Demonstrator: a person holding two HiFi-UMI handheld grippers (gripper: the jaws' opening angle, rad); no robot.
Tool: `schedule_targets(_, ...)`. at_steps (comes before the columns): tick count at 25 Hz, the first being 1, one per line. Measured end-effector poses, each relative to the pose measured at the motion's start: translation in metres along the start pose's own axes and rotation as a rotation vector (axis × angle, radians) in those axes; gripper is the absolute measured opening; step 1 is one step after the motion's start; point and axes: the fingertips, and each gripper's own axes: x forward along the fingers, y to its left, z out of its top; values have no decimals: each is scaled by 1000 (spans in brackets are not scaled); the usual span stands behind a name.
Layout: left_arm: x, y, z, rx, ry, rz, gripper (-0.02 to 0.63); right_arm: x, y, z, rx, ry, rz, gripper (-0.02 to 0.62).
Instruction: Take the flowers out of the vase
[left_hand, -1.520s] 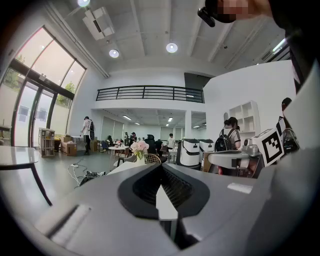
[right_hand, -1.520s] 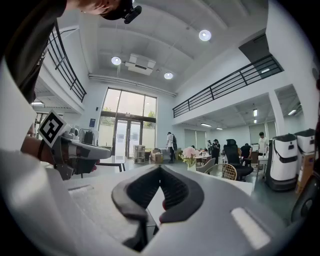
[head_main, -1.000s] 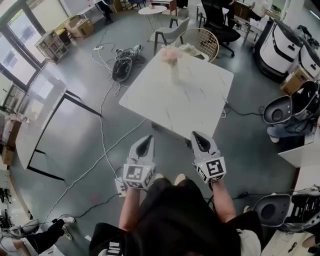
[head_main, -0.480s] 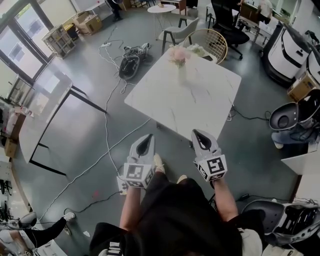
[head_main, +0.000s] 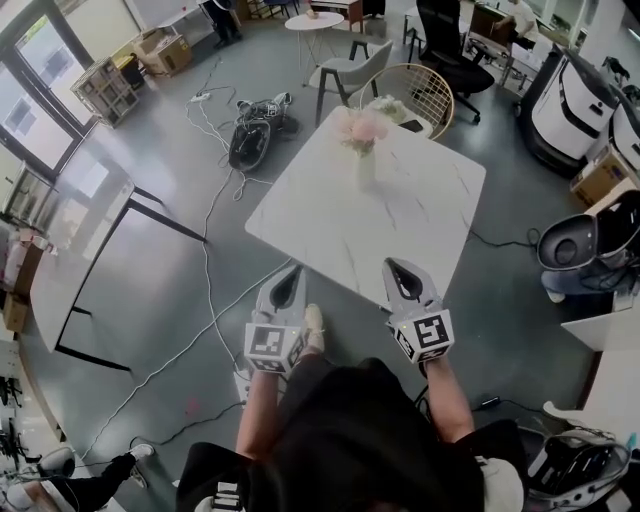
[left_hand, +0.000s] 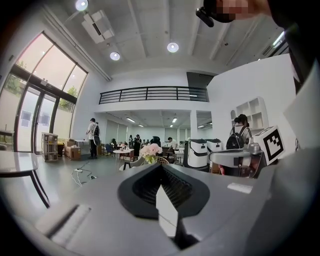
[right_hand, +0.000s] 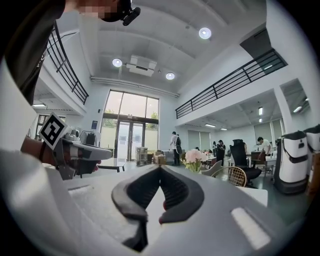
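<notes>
With the left gripper (head_main: 291, 272) and right gripper (head_main: 393, 268) closed and empty, the far vase (head_main: 366, 170) could be toppled if the flowers (head_main: 362, 128) are yanked sideways.

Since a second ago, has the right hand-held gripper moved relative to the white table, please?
Yes: the right hand-held gripper moved toward the white table, its tip now overlapping the near edge.
</notes>
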Motion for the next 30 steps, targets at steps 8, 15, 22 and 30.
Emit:
schedule_targets(8,65,57,9,4,17,-27,8,75,-25,3,25,3,-32,3)
schedule_targets(15,111,96,18,21,26,-94,8,124,-40,9,32,23,-104,3)
schedule_targets(22,159,127,26,22,23,-200,8,161,-55,14,34,28,-210,3)
schedule_targets(30,200,145,21,30,28,-341,8,183,-67,3,63,44,-349,3)
